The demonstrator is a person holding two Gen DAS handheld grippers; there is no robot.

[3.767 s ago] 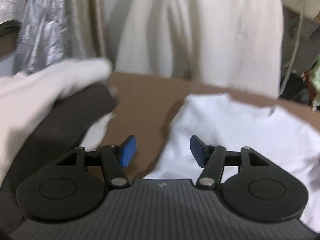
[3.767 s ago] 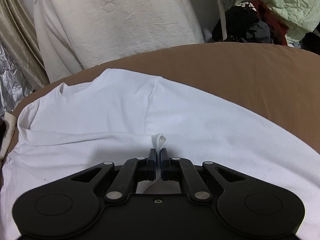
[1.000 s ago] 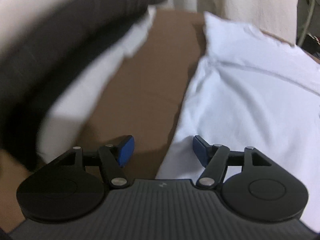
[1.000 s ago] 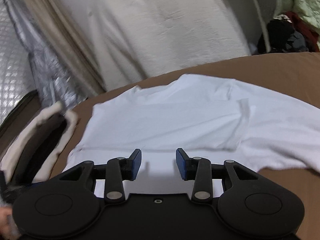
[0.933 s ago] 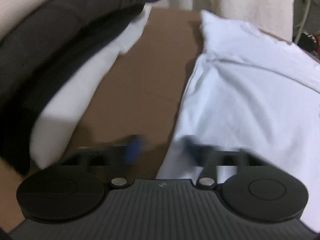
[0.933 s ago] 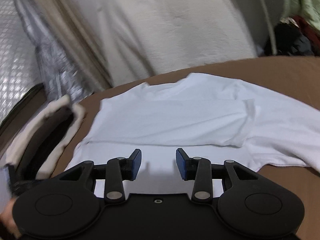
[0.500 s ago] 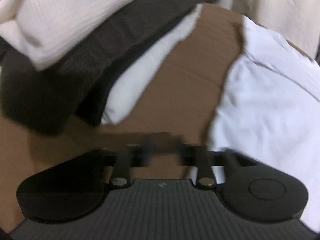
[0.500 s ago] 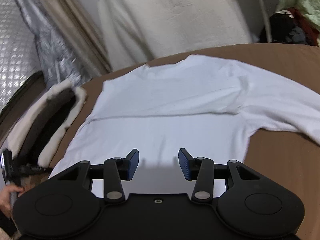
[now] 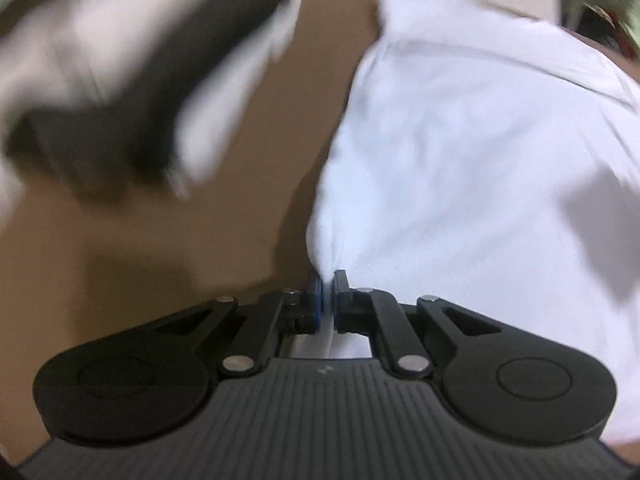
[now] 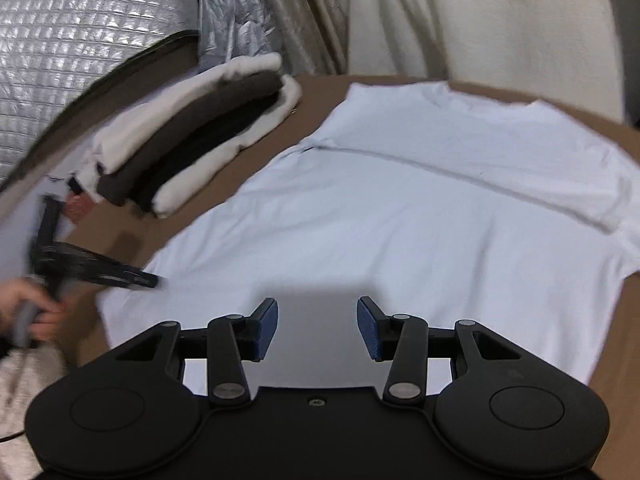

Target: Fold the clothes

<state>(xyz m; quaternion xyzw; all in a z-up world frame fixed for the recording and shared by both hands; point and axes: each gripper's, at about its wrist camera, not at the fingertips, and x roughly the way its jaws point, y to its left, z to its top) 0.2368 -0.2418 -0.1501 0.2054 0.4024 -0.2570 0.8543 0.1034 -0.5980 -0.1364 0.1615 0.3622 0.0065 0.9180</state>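
1. The white T-shirt (image 10: 400,216) lies spread flat on the brown surface (image 10: 608,132), one sleeve folded across it
2. The left gripper (image 9: 327,292) is pinched tight on its near edge
3. The right gripper (image 10: 317,326) hangs wide apart over the hem, holding nothing
4. Folded clothes (image 10: 192,132) sit stacked to its left

The shirt (image 10: 400,216) lies spread flat on the bench (image 10: 616,136) and serves as the landmark. Left of the shirt, apart from it, sits a stack of folded clothes (image 10: 192,136) on the same bench. Behind the shirt hangs a curtain (image 10: 480,16); behind the stack stands a quilted panel (image 10: 80,32). The left tool (image 9: 327,296) sits at the shirt's near left edge, its jaws closed on the hem there. The right tool (image 10: 316,328) hovers over the shirt's near edge — jaws apart, gripping nothing.
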